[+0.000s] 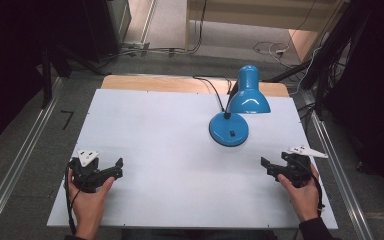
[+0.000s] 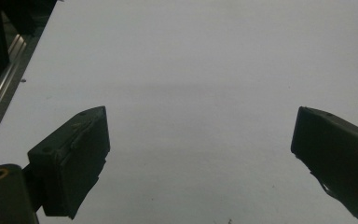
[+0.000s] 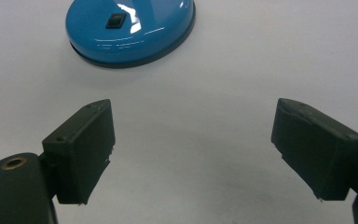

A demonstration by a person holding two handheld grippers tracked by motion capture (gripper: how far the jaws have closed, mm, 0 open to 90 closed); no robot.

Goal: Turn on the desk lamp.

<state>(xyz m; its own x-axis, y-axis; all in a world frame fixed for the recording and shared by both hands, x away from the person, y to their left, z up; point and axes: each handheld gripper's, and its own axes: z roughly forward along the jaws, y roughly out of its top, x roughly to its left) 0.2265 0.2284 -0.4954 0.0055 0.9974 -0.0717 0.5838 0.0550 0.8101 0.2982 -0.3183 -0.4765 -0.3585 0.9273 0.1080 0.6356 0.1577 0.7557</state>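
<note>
A blue desk lamp (image 1: pixel 247 92) stands on the white table (image 1: pixel 155 140), right of centre, its round base (image 1: pixel 228 129) carrying a small black switch (image 1: pixel 232 133). Its shade points down to the right. My left gripper (image 1: pixel 119 167) rests near the front left edge, open, nothing between its jaws (image 2: pixel 200 140). My right gripper (image 1: pixel 266 167) sits near the front right, open and empty, its jaws aimed at the lamp base (image 3: pixel 130 28) with the switch (image 3: pixel 115 20) a short way ahead.
The lamp's black cord (image 1: pixel 211 85) runs off the back edge of the table. Metal rails (image 1: pixel 20 160) flank the table on both sides. Cables (image 1: pixel 270 48) lie on the floor behind.
</note>
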